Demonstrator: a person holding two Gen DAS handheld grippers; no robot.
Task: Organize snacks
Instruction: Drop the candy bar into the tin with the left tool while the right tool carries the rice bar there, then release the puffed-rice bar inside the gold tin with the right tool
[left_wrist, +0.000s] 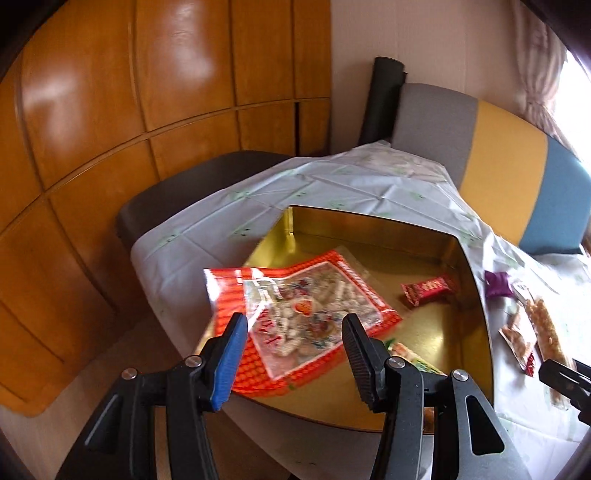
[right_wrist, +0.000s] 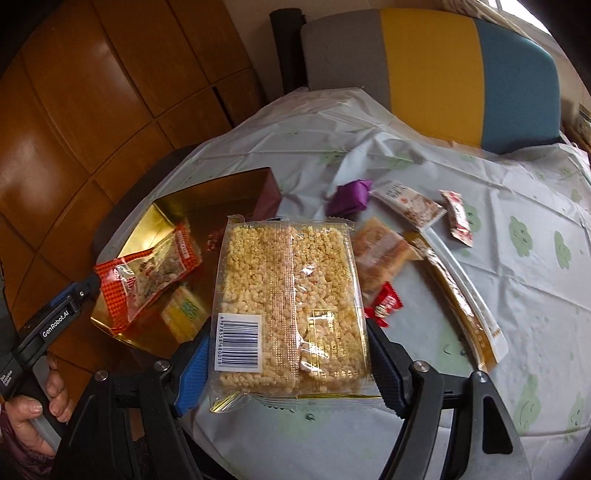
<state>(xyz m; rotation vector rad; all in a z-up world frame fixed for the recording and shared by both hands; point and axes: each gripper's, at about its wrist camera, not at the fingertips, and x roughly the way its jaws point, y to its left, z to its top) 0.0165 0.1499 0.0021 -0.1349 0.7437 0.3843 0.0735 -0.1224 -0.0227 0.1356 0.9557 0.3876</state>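
Wooden cabinet panels (left_wrist: 110, 129) back our left wrist view: the left gripper (left_wrist: 291, 332) hangs released over the gold tin (left_wrist: 476, 302), the red snack bag (left_wrist: 295, 306) lying slantwise just beyond its fingers. From the right wrist, our right gripper (right_wrist: 288, 365) clasps the puffed-rice pack (right_wrist: 291, 306), long axis pointing away, tin to its left, on the tablecloth (right_wrist: 517, 192).

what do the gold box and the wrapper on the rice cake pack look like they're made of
Gold box: likely metal tin or foil-lined card; its glossy walls mirror the snacks inside. Rice cake pack in the right gripper: thin clear plastic film, shiny and crinkled, crimped at its ends, the puffed grains visible through it.
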